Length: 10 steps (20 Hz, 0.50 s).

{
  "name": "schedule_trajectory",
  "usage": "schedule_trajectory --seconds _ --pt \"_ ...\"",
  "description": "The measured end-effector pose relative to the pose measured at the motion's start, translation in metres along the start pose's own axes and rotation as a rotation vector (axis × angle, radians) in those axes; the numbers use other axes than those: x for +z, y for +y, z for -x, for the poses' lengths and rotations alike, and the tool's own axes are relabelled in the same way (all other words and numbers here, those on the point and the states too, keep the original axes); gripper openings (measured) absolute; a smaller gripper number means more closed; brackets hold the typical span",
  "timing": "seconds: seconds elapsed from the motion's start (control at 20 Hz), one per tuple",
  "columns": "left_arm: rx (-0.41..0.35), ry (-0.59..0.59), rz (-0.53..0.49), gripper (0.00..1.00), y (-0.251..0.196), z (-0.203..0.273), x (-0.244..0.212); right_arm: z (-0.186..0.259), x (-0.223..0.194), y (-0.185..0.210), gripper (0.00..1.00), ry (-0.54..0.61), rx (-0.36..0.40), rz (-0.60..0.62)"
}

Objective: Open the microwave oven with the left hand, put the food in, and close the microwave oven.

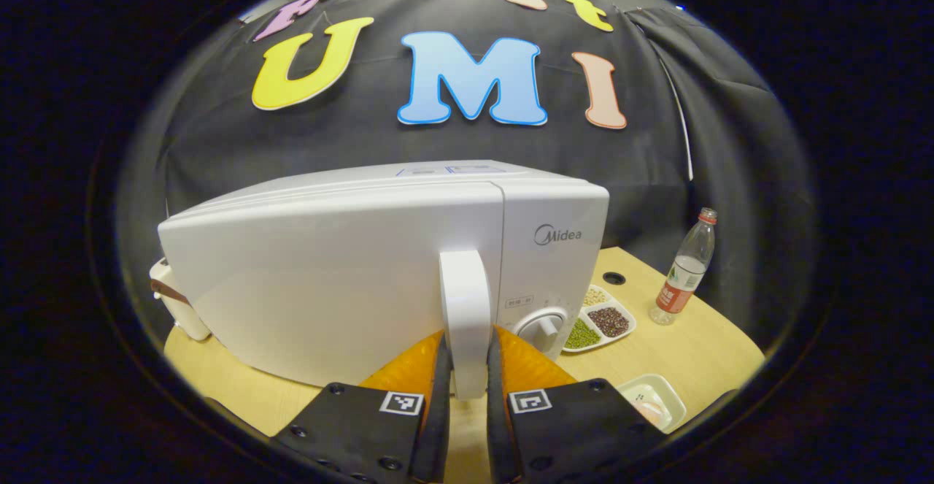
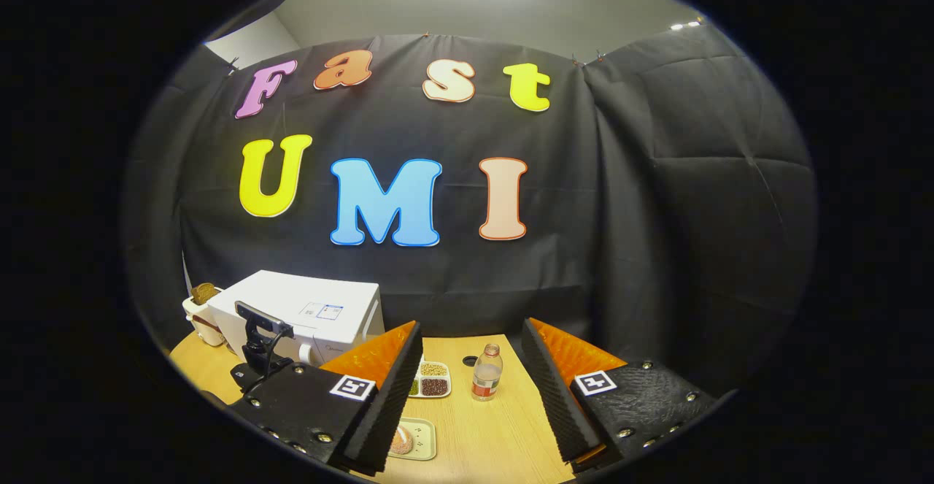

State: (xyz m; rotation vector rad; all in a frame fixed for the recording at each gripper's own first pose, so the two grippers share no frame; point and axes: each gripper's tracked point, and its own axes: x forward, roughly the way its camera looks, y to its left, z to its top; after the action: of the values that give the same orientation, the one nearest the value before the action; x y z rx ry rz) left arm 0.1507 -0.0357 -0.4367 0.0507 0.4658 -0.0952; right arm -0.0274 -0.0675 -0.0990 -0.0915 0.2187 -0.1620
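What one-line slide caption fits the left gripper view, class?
Left claw closed on the white handle of the shut microwave, with bean tray and bottle on the table beside it.

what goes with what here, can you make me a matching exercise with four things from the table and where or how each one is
Things:
1. microwave door handle
2. water bottle
3. divided dish of beans
4. right gripper

States:
a. open, holding nothing
b. standing upright near the table's far edge
c. clamped between the left gripper fingers
d. lying flat on the table beside the microwave's dial side

Pairs: 1-c, 2-b, 3-d, 4-a
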Motion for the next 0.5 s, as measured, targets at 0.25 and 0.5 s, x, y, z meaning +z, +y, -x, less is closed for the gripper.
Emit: schedule_trajectory --seconds 0.25,0.5 --pt "-0.016 0.037 -0.01 0.07 0.0001 0.0024 0.0017 0.001 -0.0042 -0.0003 0.84 0.004 -0.003 -0.025" --pt "-0.047 0.064 -0.027 0.07 -0.0014 0.0012 0.0002 0.0011 0.0007 -0.0022 0.84 -0.011 -0.007 -0.037"
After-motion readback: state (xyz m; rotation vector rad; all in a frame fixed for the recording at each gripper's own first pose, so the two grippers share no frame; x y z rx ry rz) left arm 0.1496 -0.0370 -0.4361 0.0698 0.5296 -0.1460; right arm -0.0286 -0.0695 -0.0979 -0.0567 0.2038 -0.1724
